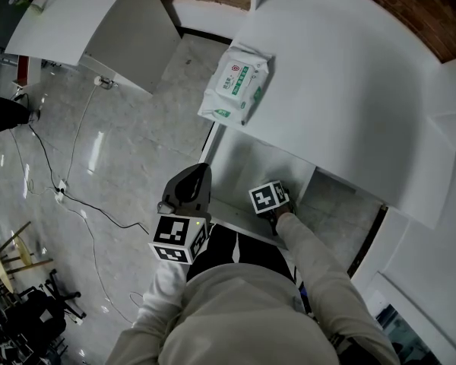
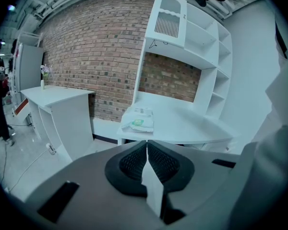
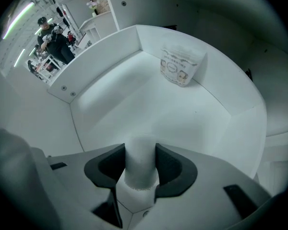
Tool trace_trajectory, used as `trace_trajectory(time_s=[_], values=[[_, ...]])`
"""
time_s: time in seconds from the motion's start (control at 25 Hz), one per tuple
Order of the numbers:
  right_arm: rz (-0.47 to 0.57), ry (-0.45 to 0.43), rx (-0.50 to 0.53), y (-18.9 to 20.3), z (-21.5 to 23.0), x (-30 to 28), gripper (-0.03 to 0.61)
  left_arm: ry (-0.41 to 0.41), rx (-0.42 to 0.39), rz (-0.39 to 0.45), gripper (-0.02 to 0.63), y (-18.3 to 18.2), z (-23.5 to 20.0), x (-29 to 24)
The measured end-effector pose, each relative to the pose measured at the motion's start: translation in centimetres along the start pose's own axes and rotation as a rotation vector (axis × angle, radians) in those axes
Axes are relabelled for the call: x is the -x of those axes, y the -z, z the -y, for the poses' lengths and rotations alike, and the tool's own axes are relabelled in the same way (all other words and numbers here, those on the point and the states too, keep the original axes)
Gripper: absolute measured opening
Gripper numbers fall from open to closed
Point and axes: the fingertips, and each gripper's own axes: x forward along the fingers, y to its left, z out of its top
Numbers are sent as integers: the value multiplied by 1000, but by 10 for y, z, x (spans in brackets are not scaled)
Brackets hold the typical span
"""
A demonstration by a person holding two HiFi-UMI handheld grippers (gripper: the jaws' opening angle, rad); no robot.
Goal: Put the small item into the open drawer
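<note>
1. The right gripper points down into the open drawer. Its jaws stand fairly wide apart and are closed on the small item, with one dark pad pressing on each side of it.
2. The small item is a white, round, tube-like piece. It stands upright between the jaws, above the white bottom of the drawer, near the drawer's front side. Whether it touches the bottom cannot be told.
3. In the far corner of the drawer a small printed packet leans against the wall, well apart from the small item.
4. The left gripper has its jaws fully together, and nothing is between them. It is held outside the drawer, beside the right gripper, and it looks toward the white desk and the brick wall behind it.
5. In the head view the drawer is pulled out from under the desk, and the marker cube of the right gripper is over it.
6. A pack of wet wipes with a green label lies flat on the desk, near its edge, above the drawer.
7. A person in dark clothes stands far in the background of the right gripper view.
</note>
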Motion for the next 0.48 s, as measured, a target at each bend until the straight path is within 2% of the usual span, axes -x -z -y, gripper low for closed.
trace_trajectory(time_s=[0.28, 0.48], values=[[-8, 49, 10, 0, 4, 2, 204, 12, 4, -6, 25, 0, 2, 1], [35, 33, 3, -7, 1, 9, 239, 27, -3, -5, 25, 1, 6, 0]])
